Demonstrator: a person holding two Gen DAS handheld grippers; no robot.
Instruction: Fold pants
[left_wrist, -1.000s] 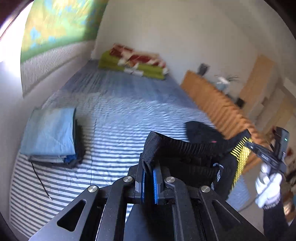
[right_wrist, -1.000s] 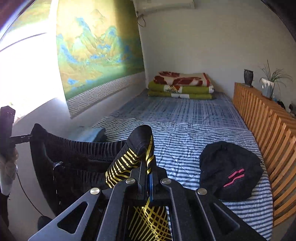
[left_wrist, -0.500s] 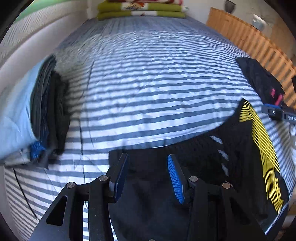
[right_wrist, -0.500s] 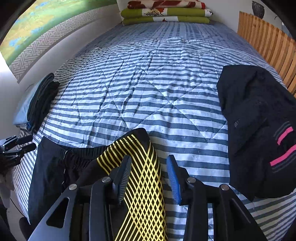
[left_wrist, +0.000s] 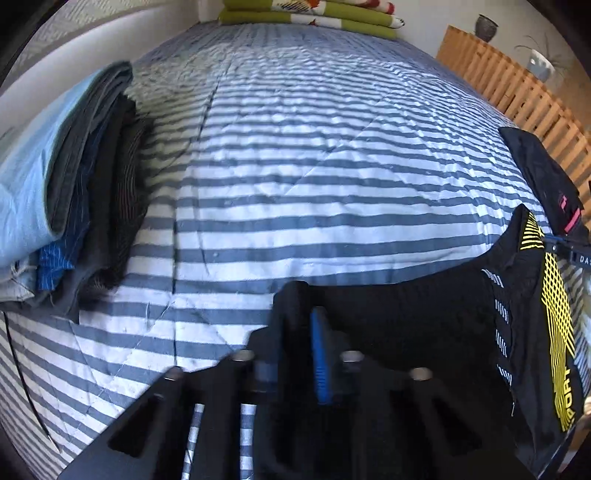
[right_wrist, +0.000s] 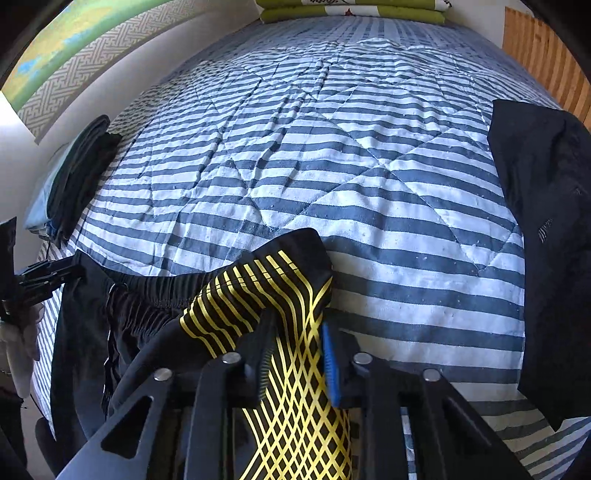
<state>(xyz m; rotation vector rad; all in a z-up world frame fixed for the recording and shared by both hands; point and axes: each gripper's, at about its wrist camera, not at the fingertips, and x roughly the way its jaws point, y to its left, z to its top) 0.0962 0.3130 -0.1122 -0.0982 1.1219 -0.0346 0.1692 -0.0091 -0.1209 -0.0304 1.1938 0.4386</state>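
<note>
The black pants (left_wrist: 424, 325) with a yellow line pattern lie spread along the near edge of the striped quilt (left_wrist: 295, 166). My left gripper (left_wrist: 301, 314) is closing on the black waistband corner, with fabric pinched between its fingers. My right gripper (right_wrist: 297, 332) is closing on the yellow-patterned corner of the pants (right_wrist: 280, 280), and the cloth fills the gap between its pads. In the right wrist view the left gripper (right_wrist: 48, 277) shows at the far left, above a white-gloved hand (right_wrist: 18, 343). Both grippers point steeply down at the bed.
A stack of folded clothes (left_wrist: 62, 206) sits at the quilt's left edge. A black garment with pink marks (right_wrist: 546, 240) lies at the right. Folded green and red blankets (left_wrist: 310, 14) lie at the bed's far end. A wooden slatted rail (left_wrist: 509, 85) runs along the right side.
Both grippers came down from holding the pants up in the air to the bed. Their jaws opened over the laid-out pants and have closed on the fabric again.
</note>
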